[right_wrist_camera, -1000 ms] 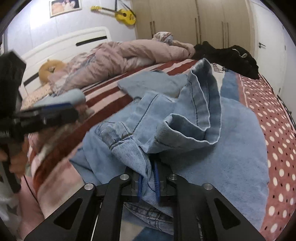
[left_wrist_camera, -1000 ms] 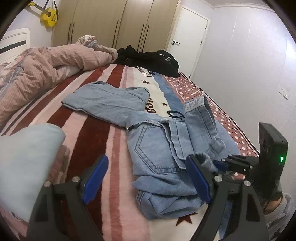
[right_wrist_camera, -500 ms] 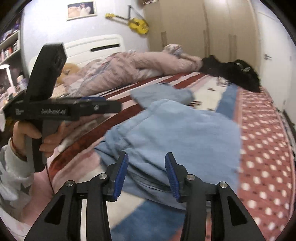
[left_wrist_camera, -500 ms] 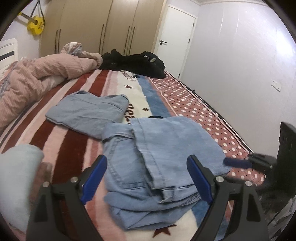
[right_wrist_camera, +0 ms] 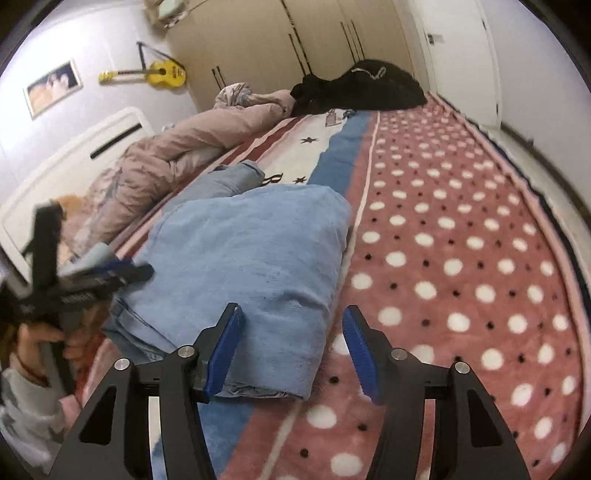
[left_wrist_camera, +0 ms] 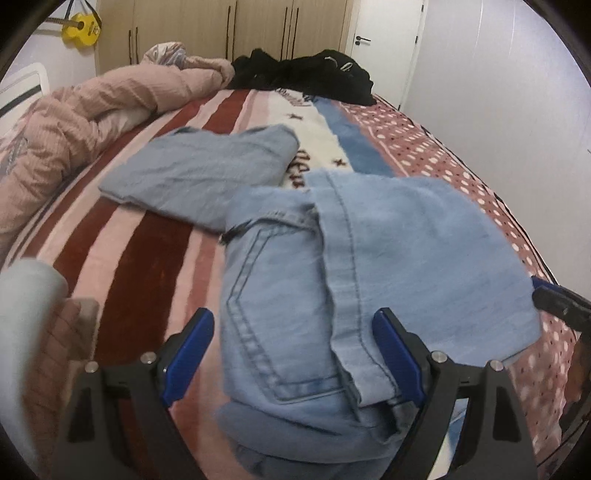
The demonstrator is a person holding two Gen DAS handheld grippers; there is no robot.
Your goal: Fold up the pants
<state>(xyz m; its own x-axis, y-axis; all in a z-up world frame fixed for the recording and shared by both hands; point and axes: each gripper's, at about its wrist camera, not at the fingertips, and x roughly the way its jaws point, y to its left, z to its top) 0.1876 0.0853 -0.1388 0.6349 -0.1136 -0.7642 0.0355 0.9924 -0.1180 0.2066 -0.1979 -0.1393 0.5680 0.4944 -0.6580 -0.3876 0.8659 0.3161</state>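
Note:
Light blue denim pants (left_wrist_camera: pixel 332 266) lie on the bed, one leg folded over the seat, the other leg (left_wrist_camera: pixel 207 173) stretched to the far left. My left gripper (left_wrist_camera: pixel 295 354) is open, its blue pads either side of the waistband end, holding nothing. My right gripper (right_wrist_camera: pixel 291 347) is open and empty just above the near right edge of the folded pants (right_wrist_camera: pixel 255 258). The left gripper also shows in the right wrist view (right_wrist_camera: pixel 85 280), at the pants' left edge.
The bed has a striped and dotted blanket (right_wrist_camera: pixel 461 258). A pink quilt (left_wrist_camera: pixel 74 122) is bunched along the left. Black clothes (left_wrist_camera: pixel 306 74) lie at the far end. Wardrobe doors (left_wrist_camera: pixel 229 29) and a white door stand behind.
My right gripper let go of the pant leg and opened; the leg now lies flat over the seat. Both grippers moved closer to the pants.

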